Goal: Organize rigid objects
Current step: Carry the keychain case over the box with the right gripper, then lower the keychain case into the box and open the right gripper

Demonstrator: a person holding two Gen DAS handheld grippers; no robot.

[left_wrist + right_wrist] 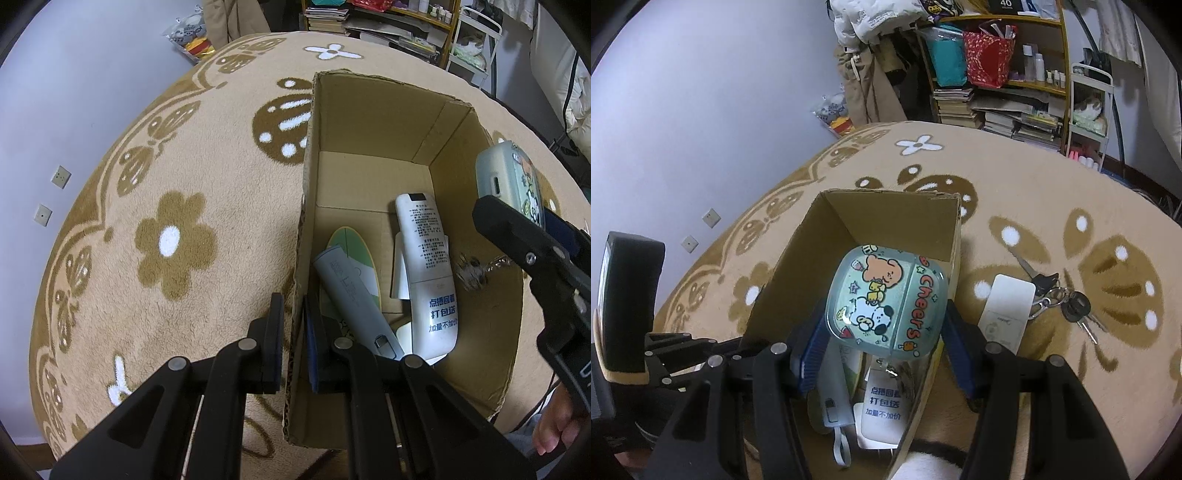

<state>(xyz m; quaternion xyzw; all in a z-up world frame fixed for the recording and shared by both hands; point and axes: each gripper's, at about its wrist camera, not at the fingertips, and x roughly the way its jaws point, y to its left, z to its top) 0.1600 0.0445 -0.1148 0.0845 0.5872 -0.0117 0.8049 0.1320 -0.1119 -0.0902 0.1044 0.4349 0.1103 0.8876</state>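
one cardboard box on one flowered rug. inside the box: one white remote, one grey-blue gadget, one green and white oval card. one cartoon-printed case above the box. on the rug beside it, one white card and one bunch of keys. two wall sockets.

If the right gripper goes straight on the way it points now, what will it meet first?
Probably the white remote control lying in the cardboard box, under the held cartoon case. The right gripper points down into the box; depth is unclear.
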